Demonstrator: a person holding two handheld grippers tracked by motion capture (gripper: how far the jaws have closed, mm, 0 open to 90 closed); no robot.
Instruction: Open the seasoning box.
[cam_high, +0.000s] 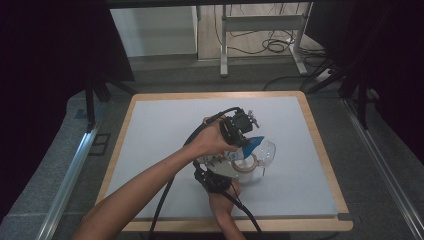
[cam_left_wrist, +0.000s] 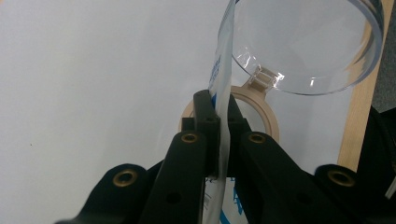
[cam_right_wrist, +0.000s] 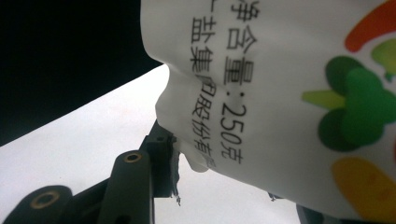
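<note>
My left tool (cam_left_wrist: 218, 135) is closed on the edge of the white plastic pouch with blue print (cam_left_wrist: 223, 74); in the left gripper view the pouch's thin edge runs straight up between my two black jaws and rises past them; just beyond the jaw tips lies the beige ring-shaped rim of a container (cam_left_wrist: 261, 112), and above it, hinged to it, tilts the clear round plastic lid (cam_left_wrist: 308, 42). My right tool (cam_right_wrist: 173, 170) is near the same pouch; in the right gripper view the pouch's face (cam_right_wrist: 280, 93), printed with black characters and green, orange and yellow shapes, hangs right in front of and above the one jaw I can see; its crumpled lower corner lies against that jaw's tip; whether this tool is clamped on it I cannot tell. In the high view my left tool (cam_high: 239, 129) sits on the far side of the pouch (cam_high: 250, 145) and my right tool (cam_high: 215, 177) on the near side; the pouch is between them, over the container (cam_high: 246, 164) on the pale grey tabletop (cam_high: 165, 125).
</note>
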